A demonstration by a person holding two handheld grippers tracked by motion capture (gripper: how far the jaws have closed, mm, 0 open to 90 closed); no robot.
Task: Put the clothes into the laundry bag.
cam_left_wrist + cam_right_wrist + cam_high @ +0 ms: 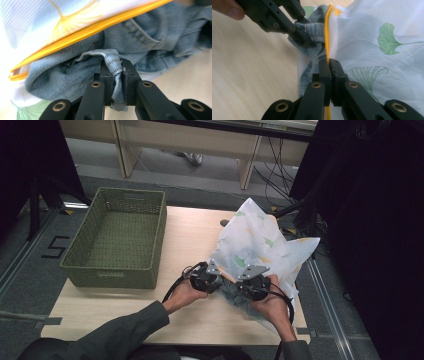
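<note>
Denim hem (pixel 115 65), yellow bag edge (pixel 327 37)

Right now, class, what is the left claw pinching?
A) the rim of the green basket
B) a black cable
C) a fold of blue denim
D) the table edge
C: in the left gripper view the left claw is clamped on a fold of the blue denim that sticks out of the mesh bag.

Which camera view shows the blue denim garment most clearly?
The left gripper view: the denim garment sits close, a fold pinched by the left gripper. The right gripper view shows a bunched edge; the high view shows a dark patch.
</note>
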